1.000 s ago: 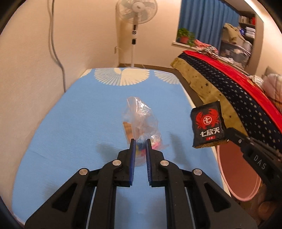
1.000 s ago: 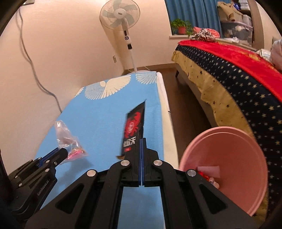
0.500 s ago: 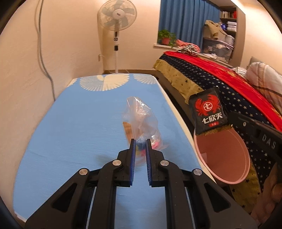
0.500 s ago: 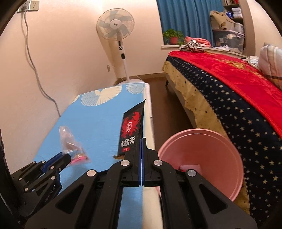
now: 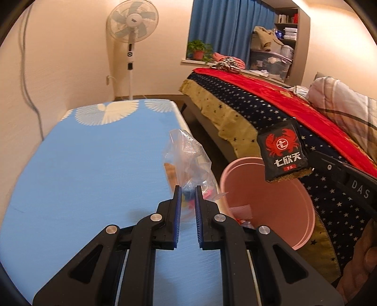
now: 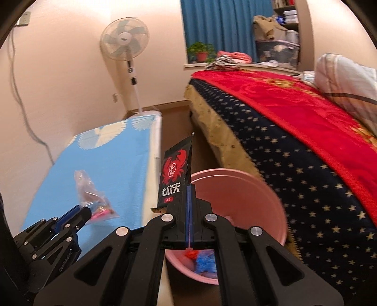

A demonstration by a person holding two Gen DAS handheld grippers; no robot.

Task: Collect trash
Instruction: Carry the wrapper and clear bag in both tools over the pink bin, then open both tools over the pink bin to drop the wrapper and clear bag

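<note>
The right tongs (image 6: 189, 188) are pressed together on the lower edge of a black packet (image 6: 175, 176) printed with a red crab, holding it upright above the near rim of a pink bin (image 6: 259, 188). In the left wrist view the same black packet (image 5: 282, 150) hangs at the tip of the right tongs (image 5: 311, 168), over the pink bin (image 5: 271, 193). Scraps of red and blue litter lie at the bottom of the bin.

The left tongs (image 5: 187, 188) stand only narrowly parted, pinching the lower end of a clear plastic bag (image 5: 188, 157). The bag rises crumpled above the fingertips, and small pink and blue bits show inside it near the pads. It hangs over the right edge of the worktop (image 5: 82, 164), which wears a blue cover with white fan shapes at its far end. From the right wrist view, the left tongs (image 6: 87, 211) grip the clear plastic bag (image 6: 92, 197) above the blue worktop (image 6: 106, 160).

The bin stands on the floor in the gap between the worktop and a bed (image 5: 271, 106) draped in a dark star-patterned blanket with a red spread on top. A pedestal fan (image 5: 132, 21) stands against the far wall beyond the worktop, and blue curtains (image 5: 226, 26) hang behind a potted plant (image 5: 199, 49) on the sill.
</note>
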